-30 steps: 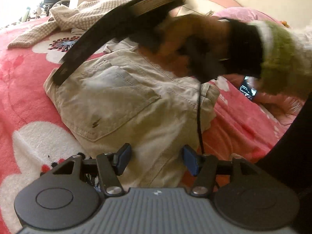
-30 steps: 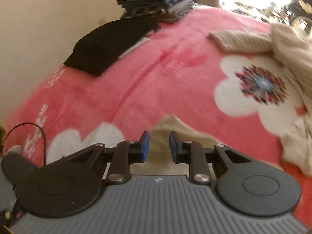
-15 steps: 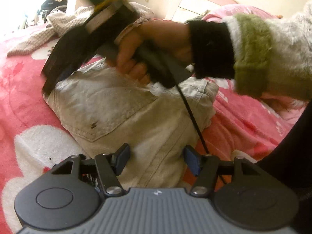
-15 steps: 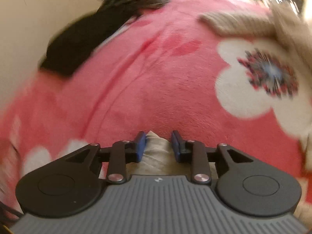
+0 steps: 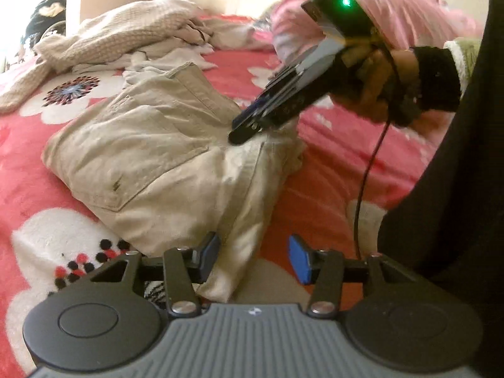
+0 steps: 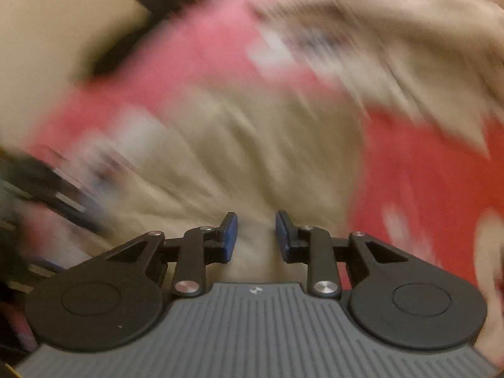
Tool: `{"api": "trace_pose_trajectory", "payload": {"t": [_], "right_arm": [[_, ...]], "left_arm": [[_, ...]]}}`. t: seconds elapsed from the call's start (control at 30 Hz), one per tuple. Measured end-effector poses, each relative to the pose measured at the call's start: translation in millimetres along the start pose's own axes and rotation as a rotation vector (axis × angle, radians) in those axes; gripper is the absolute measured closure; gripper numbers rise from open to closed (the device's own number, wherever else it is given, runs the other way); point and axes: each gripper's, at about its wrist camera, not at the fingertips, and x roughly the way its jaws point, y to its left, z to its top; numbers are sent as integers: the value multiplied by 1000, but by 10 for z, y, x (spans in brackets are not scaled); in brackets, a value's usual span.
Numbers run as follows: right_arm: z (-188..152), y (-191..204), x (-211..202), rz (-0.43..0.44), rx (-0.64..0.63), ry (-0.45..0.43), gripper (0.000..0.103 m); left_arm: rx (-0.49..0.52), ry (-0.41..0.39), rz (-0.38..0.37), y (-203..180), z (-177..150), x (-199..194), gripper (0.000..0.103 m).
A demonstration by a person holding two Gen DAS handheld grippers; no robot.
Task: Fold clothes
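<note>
Here the left gripper [image 5: 253, 256] jaws, closing, straddle folded beige trousers [image 5: 163, 157]; right gripper [image 6: 255, 236] jaws narrow, unclamped.

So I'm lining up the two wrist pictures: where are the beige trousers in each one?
Left wrist: the beige trousers lie folded across the left and middle, back pocket up, ahead of the left gripper.
Right wrist: blurred, the trousers fill the middle, just above the right gripper.
Shared landmark: the pink flowered blanket under them, plus the knit sweater behind.
</note>
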Motion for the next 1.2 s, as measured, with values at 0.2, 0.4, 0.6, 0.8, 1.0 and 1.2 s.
{"api": "trace_pose_trajectory", "payload": {"t": [0.2,0.4,0.6,0.8,1.0,1.2], "right_arm": [[-12,70,-255,-36,-27,-104,80],[-274,45,-333,28,-112,-38,79],[-374,158,-377,-43,-157,-89,79],[-401,99,-436,-156,-133,-117,80],[-356,-31,-406,-215,-29,-107,81],[107,-34,-431,-228,-84,-273,81]], "left_arm": [[1,-54,6,9,228,-220,59],[-6,-52,-19,-37,325,154,58],[-11,-51,-9,-31,480,90,56],[-85,-43,80,168,674,187,56],[-186,-42,101,339,777,238,58],[-204,-65,189,507,1007,278,58]]}}
